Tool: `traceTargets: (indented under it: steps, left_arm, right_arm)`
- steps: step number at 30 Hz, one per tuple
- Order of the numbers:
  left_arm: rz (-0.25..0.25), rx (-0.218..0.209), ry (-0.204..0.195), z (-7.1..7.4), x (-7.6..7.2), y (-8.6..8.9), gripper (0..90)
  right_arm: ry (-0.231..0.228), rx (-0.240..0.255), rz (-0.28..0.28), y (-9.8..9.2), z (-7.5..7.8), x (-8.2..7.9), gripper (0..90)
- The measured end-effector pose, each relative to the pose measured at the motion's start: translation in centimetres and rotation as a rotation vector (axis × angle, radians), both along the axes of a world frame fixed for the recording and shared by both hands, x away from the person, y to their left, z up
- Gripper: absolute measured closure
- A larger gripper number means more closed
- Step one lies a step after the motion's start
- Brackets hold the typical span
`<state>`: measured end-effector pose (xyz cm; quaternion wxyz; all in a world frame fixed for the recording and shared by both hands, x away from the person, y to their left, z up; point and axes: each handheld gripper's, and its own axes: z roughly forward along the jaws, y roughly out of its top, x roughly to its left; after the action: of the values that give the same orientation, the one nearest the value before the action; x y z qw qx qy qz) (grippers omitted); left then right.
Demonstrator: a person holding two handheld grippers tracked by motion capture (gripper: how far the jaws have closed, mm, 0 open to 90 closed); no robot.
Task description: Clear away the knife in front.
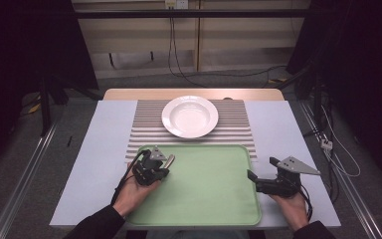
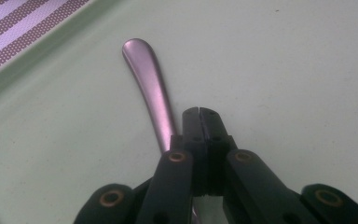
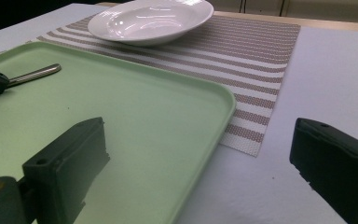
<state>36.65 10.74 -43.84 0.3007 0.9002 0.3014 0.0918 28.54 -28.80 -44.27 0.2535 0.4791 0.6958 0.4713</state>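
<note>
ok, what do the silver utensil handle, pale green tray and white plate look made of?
Silver utensil handle: likely stainless steel, brushed sheen with soft highlights. Pale green tray: probably plastic, matte, moulded rounded rim. White plate: looks like glazed ceramic, sharp glossy reflections; could be melamine.

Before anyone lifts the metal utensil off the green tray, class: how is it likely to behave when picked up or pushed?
The metal utensil looks polished and smooth, so it may slip between hard pads. Its slim, solid handle probably stays stiff rather than bending. Lying flat on the smooth green tray, it would likely slide or pivot if nudged by the left gripper.
</note>
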Motion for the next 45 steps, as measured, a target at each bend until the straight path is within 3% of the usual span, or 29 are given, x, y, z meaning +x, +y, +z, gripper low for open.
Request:
traceTargets:
  steps: [19, 26, 45]
  left_arm:
    - [0.048, 0.028, -0.006, 0.2, 0.4, 1.2, 90.0]
    - [0.057, 0.013, 0.002, 0.3, 0.7, 1.7, 90.0]
    - [0.099, 0.046, -0.004, 0.2, 0.8, 2.8, 90.0]
  right_arm:
    - [0.000, 0.001, 0.003, 0.0, 0.0, 0.0, 3.7]
    - [0.000, 0.001, 0.004, 0.0, 0.0, 0.0, 3.8]
    - [0.000, 0.001, 0.004, 0.0, 0.0, 0.0, 3.8]
